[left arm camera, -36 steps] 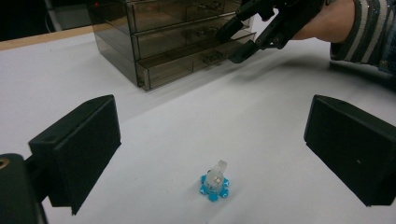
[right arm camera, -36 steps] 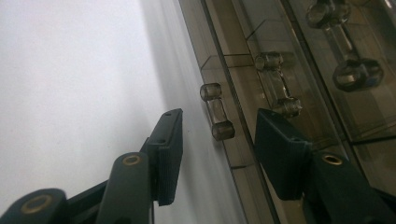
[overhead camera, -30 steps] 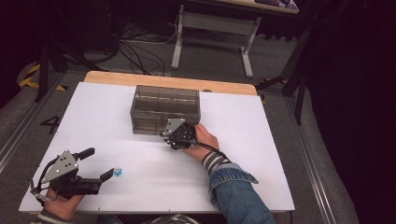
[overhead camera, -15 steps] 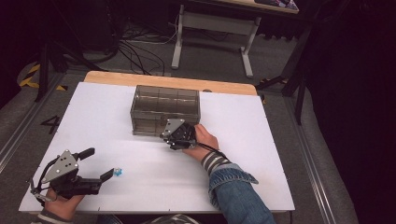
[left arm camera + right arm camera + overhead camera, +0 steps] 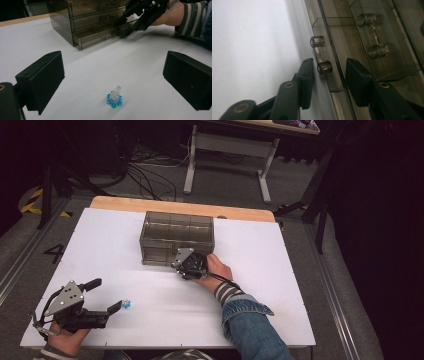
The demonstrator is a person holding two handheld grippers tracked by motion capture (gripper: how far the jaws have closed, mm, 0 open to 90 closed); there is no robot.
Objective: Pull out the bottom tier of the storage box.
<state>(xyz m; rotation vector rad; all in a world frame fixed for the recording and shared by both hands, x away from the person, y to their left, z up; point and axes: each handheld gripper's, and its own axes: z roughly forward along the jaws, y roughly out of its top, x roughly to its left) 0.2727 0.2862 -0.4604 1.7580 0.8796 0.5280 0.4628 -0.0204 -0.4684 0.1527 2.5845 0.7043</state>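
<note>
A smoky clear drawer box (image 5: pixel 177 232) stands mid-table. My right gripper (image 5: pixel 183 266) is at the front of its bottom drawer (image 5: pixel 100 37), which stands out slightly. In the right gripper view the jaws (image 5: pixel 330 75) straddle that drawer's clear handle (image 5: pixel 321 55). They have just been closing, with gaps still on both sides of the handle. My left gripper (image 5: pixel 106 295) rests at the near left, wide open. A small blue piece with a clear top (image 5: pixel 114 98) stands on the table between its jaws (image 5: pixel 113 72), touched by neither. The same piece (image 5: pixel 128 305) lies by the jaw tip.
A white sheet (image 5: pixel 280 285) covers the table, with a wooden strip (image 5: pixel 150 205) along the far edge. The drawer above has its own clear handle (image 5: pixel 373 37). A sleeved forearm (image 5: pixel 245 320) crosses the near right. Behind the table stand cables and a desk frame (image 5: pixel 225 150).
</note>
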